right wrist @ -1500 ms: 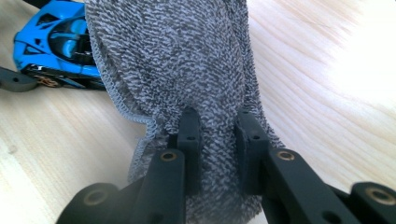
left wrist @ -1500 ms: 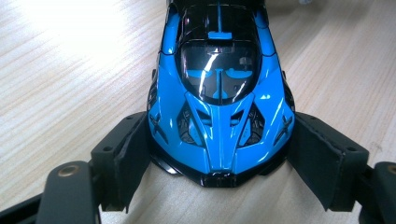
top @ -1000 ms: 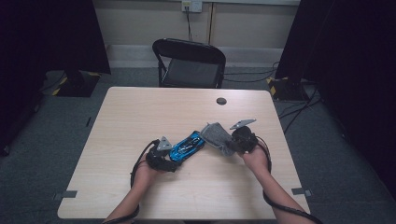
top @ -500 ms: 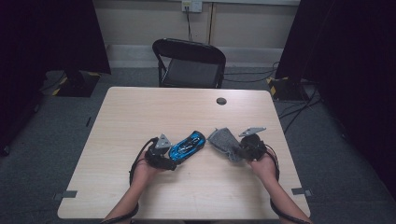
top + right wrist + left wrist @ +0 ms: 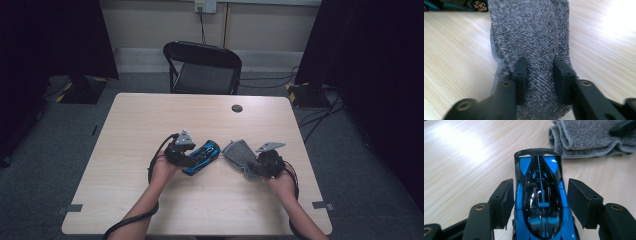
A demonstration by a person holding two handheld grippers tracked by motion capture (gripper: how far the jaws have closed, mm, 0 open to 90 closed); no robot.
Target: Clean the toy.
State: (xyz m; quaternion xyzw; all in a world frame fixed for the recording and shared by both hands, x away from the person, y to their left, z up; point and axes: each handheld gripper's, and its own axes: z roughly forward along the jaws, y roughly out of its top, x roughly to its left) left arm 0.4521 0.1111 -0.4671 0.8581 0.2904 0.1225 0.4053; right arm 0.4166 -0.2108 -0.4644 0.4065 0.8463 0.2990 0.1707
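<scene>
The left hand-held gripper (image 5: 540, 202) is closing its jaws around the blue toy car (image 5: 541, 202), not yet pinching, while the right hand-held gripper (image 5: 540, 77), loosening, is drawing the grey cloth (image 5: 531, 37) rightward, suggesting wiping is ending.

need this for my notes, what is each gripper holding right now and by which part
Left gripper: jaws straddle the blue toy car at mid-body, gaps both sides, no grip. Right gripper: jaws sunk into the grey cloth near its end; a firm hold can't be told.
</scene>
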